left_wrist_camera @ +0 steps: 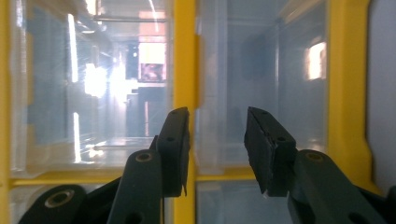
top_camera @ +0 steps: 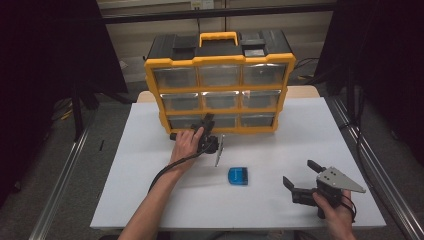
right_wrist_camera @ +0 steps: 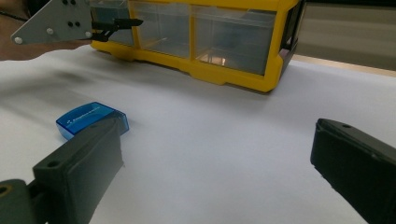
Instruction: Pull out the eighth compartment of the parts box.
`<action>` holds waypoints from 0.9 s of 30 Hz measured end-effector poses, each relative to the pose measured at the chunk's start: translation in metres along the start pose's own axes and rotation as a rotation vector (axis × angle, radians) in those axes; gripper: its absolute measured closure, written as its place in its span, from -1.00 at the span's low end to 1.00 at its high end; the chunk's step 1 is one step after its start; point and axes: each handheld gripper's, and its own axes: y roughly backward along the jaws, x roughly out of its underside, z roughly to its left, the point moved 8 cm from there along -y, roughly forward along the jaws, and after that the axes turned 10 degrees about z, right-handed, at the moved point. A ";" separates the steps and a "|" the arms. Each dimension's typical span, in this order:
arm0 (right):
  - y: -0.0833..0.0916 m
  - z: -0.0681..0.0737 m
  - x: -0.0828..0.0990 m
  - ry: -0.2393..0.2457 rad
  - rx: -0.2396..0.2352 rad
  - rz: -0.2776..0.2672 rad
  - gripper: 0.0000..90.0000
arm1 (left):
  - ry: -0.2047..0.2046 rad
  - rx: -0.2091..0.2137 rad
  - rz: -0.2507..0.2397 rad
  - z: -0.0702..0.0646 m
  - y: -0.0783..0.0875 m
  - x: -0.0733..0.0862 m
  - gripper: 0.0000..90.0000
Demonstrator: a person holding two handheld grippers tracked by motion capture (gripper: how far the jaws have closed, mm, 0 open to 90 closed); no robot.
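A yellow and black drawer organizer [top_camera: 220, 60] with clear drawers stands at the back of the white table [top_camera: 280, 145]. My left gripper [top_camera: 207, 120], rolled on its side, is at the bottom row of drawers. In the left gripper view its jaws [left_wrist_camera: 217, 113] stand a little apart just in front of a clear bottom drawer [left_wrist_camera: 280, 84], beside the yellow shelf bar [left_wrist_camera: 183, 56], and I see no pad pressing on it. A small blue box [top_camera: 238, 176] [right_wrist_camera: 91, 119] lies mid-table. My right gripper [top_camera: 298, 173] [right_wrist_camera: 217, 135] rests wide open and empty at the front right.
The organizer's yellow handle [top_camera: 218, 37] tops the case. The left gripper's grey plate [right_wrist_camera: 56, 21] and its cable [top_camera: 165, 172] lie near the organizer. Dark curtains and metal rails flank the table.
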 end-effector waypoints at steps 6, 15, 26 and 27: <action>0.000 0.000 0.000 0.004 0.003 0.000 -0.96 | 0.002 -0.024 0.007 0.000 -0.001 0.000 0.56; 0.001 0.000 0.001 0.003 0.001 0.003 -0.96 | 0.025 -0.036 0.006 0.003 -0.001 0.001 0.71; 0.002 0.000 0.001 0.001 0.005 0.003 -0.96 | 0.024 -0.081 0.006 -0.001 -0.002 -0.001 0.76; 0.002 0.000 0.001 0.001 0.005 0.003 -0.96 | 0.030 -0.086 0.006 0.000 -0.002 0.000 0.76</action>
